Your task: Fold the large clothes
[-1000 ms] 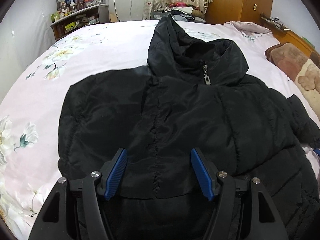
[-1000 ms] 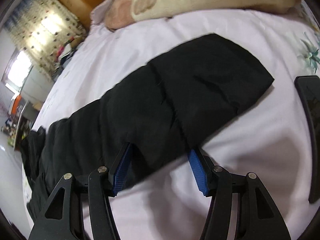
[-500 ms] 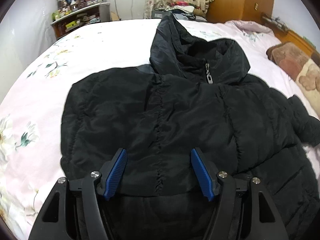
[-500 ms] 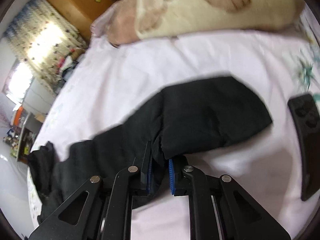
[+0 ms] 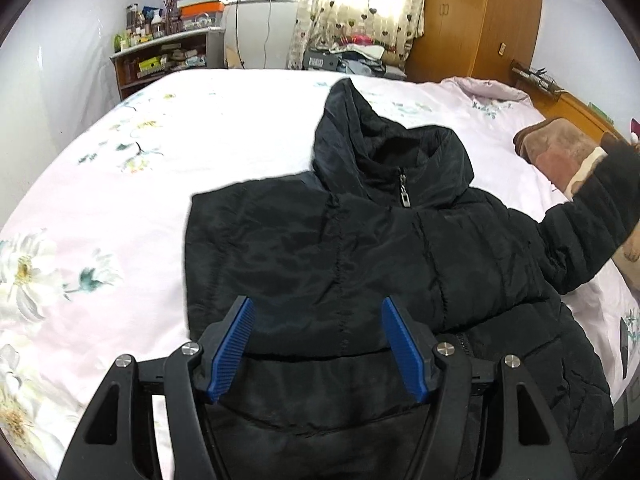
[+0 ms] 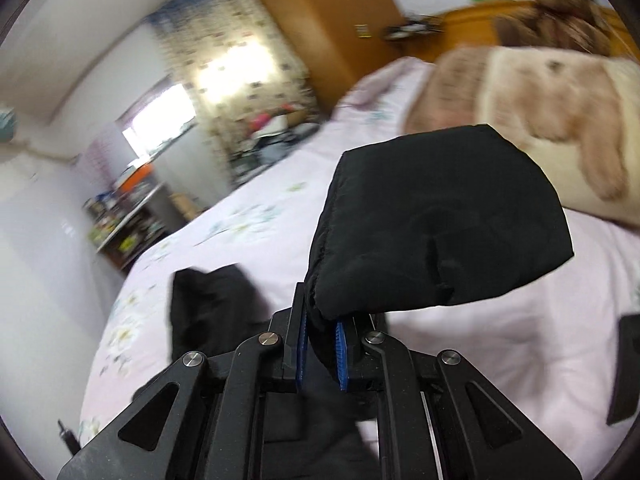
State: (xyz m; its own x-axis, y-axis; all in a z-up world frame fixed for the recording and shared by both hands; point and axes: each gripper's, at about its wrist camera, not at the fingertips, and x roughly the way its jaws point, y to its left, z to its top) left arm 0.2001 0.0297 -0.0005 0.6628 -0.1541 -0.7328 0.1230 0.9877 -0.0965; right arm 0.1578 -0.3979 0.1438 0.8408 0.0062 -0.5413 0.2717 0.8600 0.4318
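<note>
Black hooded puffer jacket (image 5: 360, 248) zipped, front up on bed, right sleeve (image 6: 440, 220) lifted

Daylight comes through the curtained window (image 5: 360, 4) at the far side, blown out to white glare in both views. The room is evenly bright; the black jacket (image 5: 360, 248) swallows detail and casts only soft shadows. The left wrist view is sharp; the right wrist view is smeared by motion blur. Fisheye bending and dark corners frame both.
</note>
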